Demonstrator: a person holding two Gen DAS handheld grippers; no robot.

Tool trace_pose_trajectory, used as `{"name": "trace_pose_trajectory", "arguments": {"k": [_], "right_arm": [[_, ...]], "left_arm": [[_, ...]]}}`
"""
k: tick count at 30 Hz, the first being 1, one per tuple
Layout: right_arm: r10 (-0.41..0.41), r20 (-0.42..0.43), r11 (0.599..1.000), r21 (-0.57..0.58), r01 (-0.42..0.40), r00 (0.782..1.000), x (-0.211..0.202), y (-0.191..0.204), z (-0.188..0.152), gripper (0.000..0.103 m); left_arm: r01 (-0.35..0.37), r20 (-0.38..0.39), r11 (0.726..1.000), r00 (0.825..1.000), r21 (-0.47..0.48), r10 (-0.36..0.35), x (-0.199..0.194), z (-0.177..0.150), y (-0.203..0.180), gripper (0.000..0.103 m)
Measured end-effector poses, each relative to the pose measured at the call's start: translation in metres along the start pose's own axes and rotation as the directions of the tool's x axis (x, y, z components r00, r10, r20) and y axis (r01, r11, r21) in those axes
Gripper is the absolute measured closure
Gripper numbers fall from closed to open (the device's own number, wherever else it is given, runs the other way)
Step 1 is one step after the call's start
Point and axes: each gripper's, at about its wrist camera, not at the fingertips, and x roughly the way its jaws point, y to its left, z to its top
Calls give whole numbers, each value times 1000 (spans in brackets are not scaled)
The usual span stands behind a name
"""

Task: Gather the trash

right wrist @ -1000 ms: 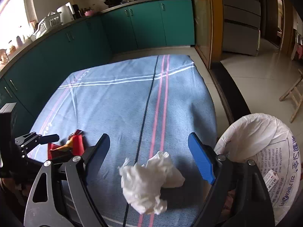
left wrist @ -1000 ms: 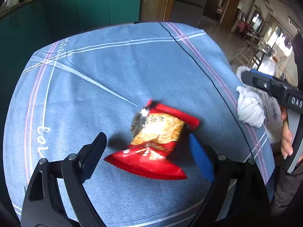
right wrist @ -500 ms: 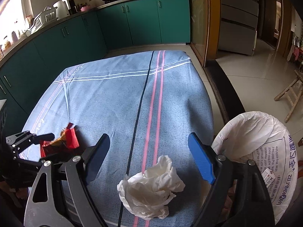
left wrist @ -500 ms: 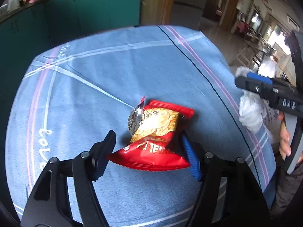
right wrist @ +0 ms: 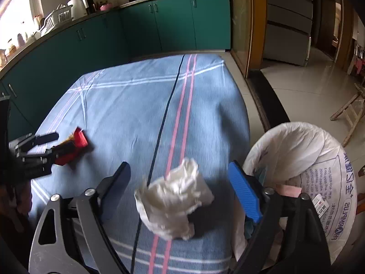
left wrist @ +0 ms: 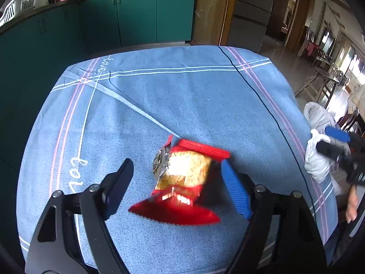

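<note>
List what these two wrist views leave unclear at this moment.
- Snack packet: print unreadable in the left wrist view, motion blur and glare.
- Left gripper, jaws opening: whether the blue finger touches the packet is unclear.
- Bin bag contents: mostly hidden in the right wrist view by the bag's folds and the right gripper's blue finger.
- Underside of the crumpled tissue: hidden by its own bulk.

Left gripper [left wrist: 176,183] reopening around snack packet [left wrist: 182,180] (briefly squeezed)
</note>
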Motion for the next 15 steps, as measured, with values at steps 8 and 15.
{"name": "trace_pose_trajectory", "arguments": {"k": [8,15], "right_arm": [[-38,-45,998,-58,35,998,10,10,-8,16],[-48,-64,996,-84,42,997,14,13,-10,17]], "left_arm": [[-12,-26,1000,1000,1,12,8,-1,-6,20],[-31,-43,1000,999,4,31,12,-3,-5,18]]}}
